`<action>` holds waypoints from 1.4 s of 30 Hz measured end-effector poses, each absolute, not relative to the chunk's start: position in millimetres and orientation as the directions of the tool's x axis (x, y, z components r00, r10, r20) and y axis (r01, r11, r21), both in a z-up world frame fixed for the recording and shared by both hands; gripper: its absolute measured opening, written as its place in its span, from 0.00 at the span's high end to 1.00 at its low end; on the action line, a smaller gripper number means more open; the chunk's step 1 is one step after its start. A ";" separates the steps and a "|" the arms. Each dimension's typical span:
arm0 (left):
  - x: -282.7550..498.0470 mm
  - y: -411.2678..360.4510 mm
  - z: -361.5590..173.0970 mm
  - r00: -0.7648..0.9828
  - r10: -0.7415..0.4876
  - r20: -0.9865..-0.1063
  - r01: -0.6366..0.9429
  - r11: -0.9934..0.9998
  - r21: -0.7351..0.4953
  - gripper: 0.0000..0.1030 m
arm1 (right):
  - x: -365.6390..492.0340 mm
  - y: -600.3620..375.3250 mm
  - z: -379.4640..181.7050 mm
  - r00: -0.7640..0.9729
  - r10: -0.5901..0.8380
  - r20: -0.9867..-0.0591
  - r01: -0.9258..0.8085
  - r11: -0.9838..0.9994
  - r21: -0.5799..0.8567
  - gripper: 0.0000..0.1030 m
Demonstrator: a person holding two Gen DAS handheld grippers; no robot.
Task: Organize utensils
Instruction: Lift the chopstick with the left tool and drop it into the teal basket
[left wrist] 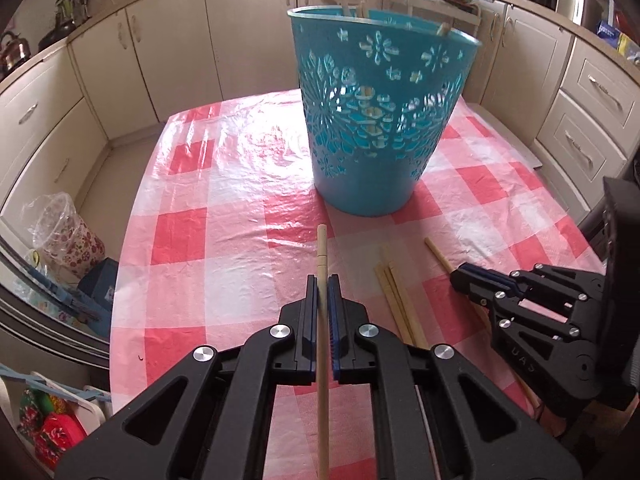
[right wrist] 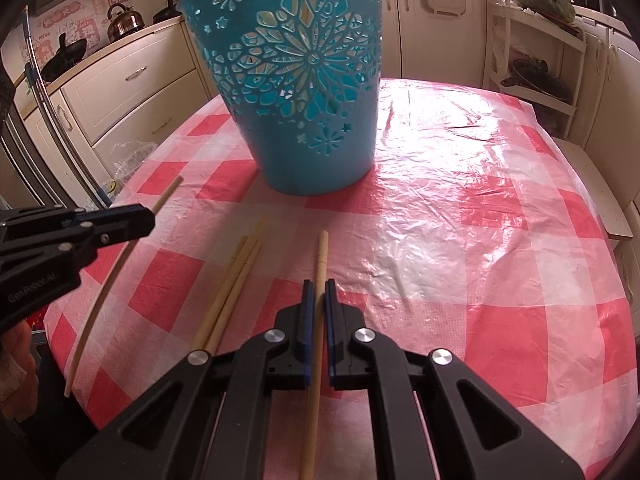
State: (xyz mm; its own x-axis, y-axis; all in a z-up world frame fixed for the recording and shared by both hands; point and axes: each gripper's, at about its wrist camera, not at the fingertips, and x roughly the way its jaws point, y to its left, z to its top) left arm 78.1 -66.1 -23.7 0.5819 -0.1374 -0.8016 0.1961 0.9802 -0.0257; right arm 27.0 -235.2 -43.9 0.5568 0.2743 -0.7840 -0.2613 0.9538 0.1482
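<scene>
A blue cut-out basket [left wrist: 376,120] stands upright on the checked table; chopstick tips stick out of its top. It also shows in the right wrist view [right wrist: 304,92]. My left gripper [left wrist: 322,280] is shut on a wooden chopstick [left wrist: 322,252] that points at the basket. It shows at the left of the right wrist view [right wrist: 150,216]. My right gripper [right wrist: 319,285] is shut on another chopstick [right wrist: 321,256]. It shows at the right of the left wrist view [left wrist: 456,278]. Several loose chopsticks [right wrist: 234,280] lie on the cloth between the grippers, also in the left wrist view [left wrist: 394,296].
The red-and-white checked plastic tablecloth [right wrist: 460,208] covers a round table. Cream kitchen cabinets [left wrist: 172,48] ring the room. A plastic bag [left wrist: 60,232] and floral items sit off the table's left edge. A white shelf rack [right wrist: 536,52] stands at the far right.
</scene>
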 end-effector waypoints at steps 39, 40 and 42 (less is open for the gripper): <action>188.0 -58.8 151.4 0.964 -0.167 -0.206 0.095 0.942 -0.322 0.95 | 27.5 -241.8 -43.4 0.549 0.305 -0.778 -0.256 0.948 0.191 0.94; 192.3 -60.4 145.2 0.964 -0.165 -0.209 0.090 0.941 -0.327 0.95 | 28.0 -241.9 -43.5 0.548 0.308 -0.778 -0.256 0.947 0.195 0.94; 200.2 -64.6 136.7 0.965 -0.154 -0.213 0.080 0.943 -0.322 0.95 | 28.8 -242.9 -43.7 0.545 0.315 -0.777 -0.255 0.945 0.204 0.94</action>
State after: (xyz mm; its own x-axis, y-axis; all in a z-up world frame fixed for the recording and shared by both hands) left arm 200.2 -64.6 136.7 0.9648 -0.1541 -0.2133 0.0796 0.9435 -0.3217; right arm 28.8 -242.9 -43.7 0.5449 0.3150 -0.7771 -0.2554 0.9451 0.2039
